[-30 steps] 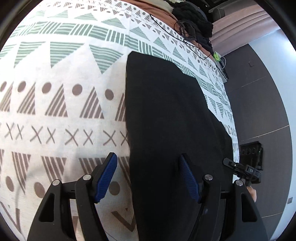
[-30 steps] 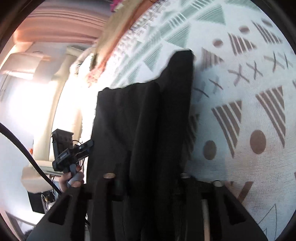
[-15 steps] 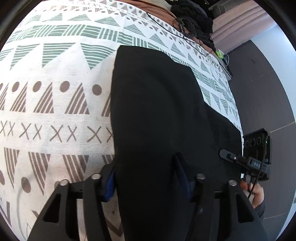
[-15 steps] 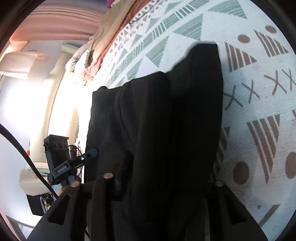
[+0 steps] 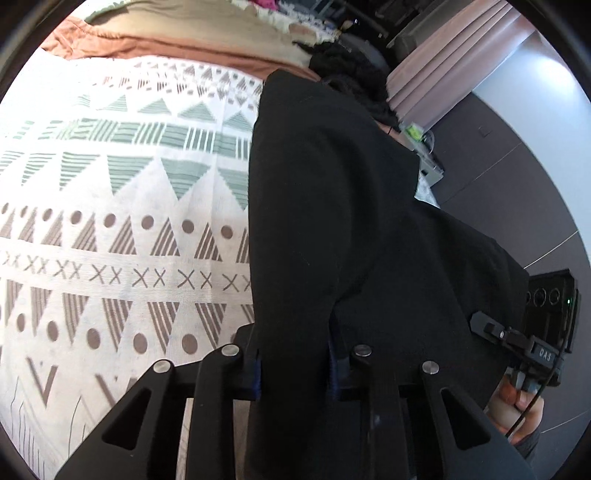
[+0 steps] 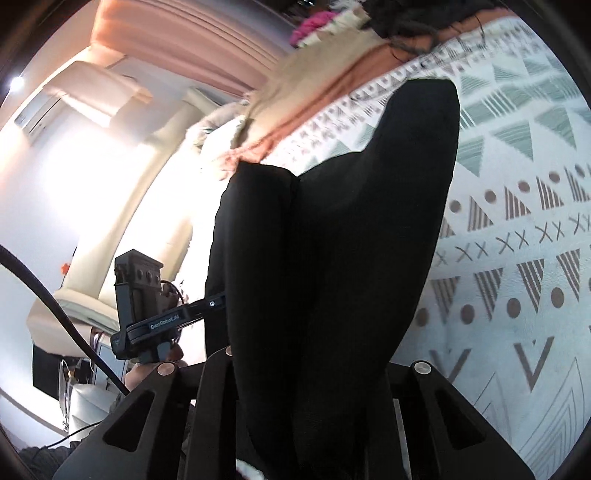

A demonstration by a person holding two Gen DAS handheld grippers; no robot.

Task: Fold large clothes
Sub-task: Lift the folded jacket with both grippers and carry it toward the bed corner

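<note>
The left tongs (image 5: 295, 373) have just been closing and now pinch a fold of the black garment (image 5: 332, 221), the blue pads (image 5: 255, 376) pressed against the cloth on both sides. The right tongs (image 6: 314, 373) have likewise just been closing; their tips are buried in the same black garment (image 6: 332, 240), which bunches thickly between the two fingers, so they grip it too.

The garment stretches forward from both tongs, lifted at the near end, while its far part trails over a bed covered by a white bedspread (image 5: 110, 221) printed with green triangles, brown striped triangles, dots and crosses. Beyond the far edge of the bedspread lie a rust-coloured blanket (image 5: 166, 46) and a beige cloth (image 5: 184, 18).

The left wrist view shows, right of its tongs, dark grey wall panels (image 5: 517, 166), pink curtains (image 5: 461, 55), and the person's right hand (image 5: 517, 417) holding the other tool beyond the garment's edge. The right wrist view shows instead, left of its tongs, a bright overexposed window area (image 6: 110, 177), a cream sofa (image 6: 85, 295), a dark cable (image 6: 55, 314), and the left tongs' handle with its camera block (image 6: 136, 288), fingers just visible beneath it.
</note>
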